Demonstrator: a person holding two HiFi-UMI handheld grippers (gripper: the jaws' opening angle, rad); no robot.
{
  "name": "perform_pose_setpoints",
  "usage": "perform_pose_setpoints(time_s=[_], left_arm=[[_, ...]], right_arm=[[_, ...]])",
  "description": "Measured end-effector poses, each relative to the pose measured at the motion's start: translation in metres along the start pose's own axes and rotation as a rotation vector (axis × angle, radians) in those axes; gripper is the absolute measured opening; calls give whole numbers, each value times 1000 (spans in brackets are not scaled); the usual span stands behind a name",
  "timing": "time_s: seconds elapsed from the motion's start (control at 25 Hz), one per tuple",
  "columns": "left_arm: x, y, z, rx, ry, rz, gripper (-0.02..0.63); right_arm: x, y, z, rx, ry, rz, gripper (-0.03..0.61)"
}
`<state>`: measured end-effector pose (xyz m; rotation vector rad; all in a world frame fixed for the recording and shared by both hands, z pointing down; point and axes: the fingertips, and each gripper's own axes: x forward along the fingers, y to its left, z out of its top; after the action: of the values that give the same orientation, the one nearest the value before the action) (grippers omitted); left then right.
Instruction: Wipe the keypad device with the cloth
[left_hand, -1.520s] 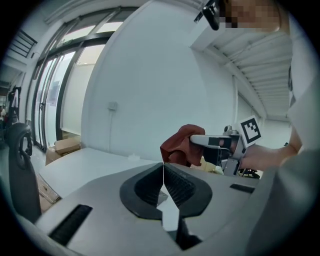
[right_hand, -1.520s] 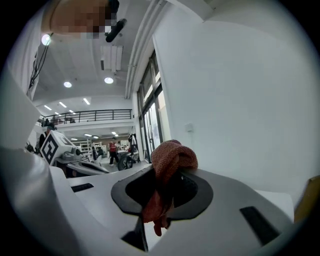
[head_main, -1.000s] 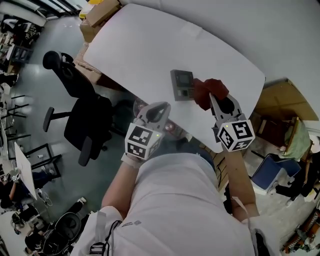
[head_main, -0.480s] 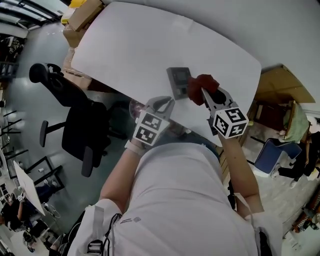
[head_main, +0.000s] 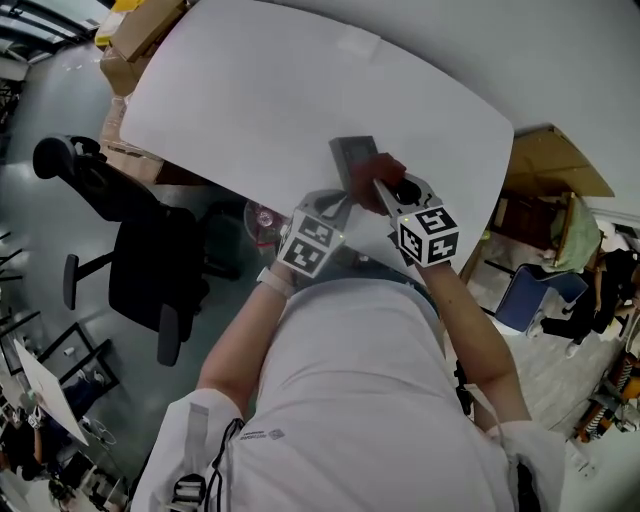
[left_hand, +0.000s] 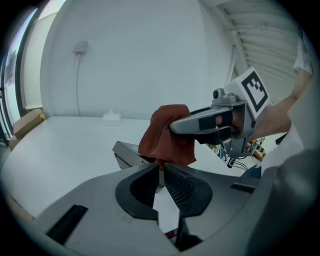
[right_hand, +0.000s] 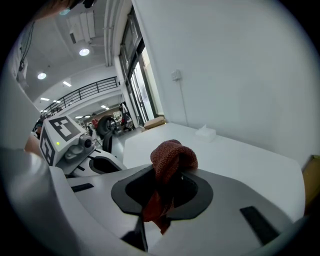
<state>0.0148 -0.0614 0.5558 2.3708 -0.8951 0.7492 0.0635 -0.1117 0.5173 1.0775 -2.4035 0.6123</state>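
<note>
The keypad device (head_main: 350, 158) is found lying flat on the white table (head_main: 250, 90), close to the table's near edge and in front of the person. Its grey casing is seen in the head view; the keys cannot be made out.

The right gripper (head_main: 384, 190) is held over the device's near right part. Its jaws are clamped on the cloth (head_main: 377, 176), a dark red piece bunched into a fold above the jaw tips, with a loose end hanging below them. In the left gripper view the cloth is seen draped down from the right gripper onto the device's top, touching it.

The left gripper (head_main: 336, 203) is positioned just beside the device, at the table's near edge and left of the right gripper. Its jaws are drawn almost together, with only a thin slit left between the ribbed pads. Nothing is seen gripped in that slit; the table's pale surface shows through it. The jaw tips are just short of the device and the hanging cloth, and contact cannot be confirmed.

A small white box (left_hand: 111, 118) is noted on the far side of the table, near the wall. A black office chair (head_main: 140, 260) stands on the floor to the left of the table, and cardboard boxes (head_main: 135, 35) are stacked beyond the table's far left corner.
</note>
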Motion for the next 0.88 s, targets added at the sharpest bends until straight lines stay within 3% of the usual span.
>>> perform_pose_setpoints(time_s=[0.28, 0.48, 0.8, 0.88], left_arm=[[25, 6, -14, -26, 47, -36, 12], [31, 9, -16, -57, 51, -50, 12], [33, 9, -17, -63, 55, -48, 12], [32, 10, -17, -64, 56, -43, 12]], right_arm=[[30, 9, -31, -84, 103, 23, 77], [44, 12, -44, -158, 123, 40, 77], [51, -16, -68, -54, 144, -26, 77], [52, -21, -71, -67, 143, -37, 77]])
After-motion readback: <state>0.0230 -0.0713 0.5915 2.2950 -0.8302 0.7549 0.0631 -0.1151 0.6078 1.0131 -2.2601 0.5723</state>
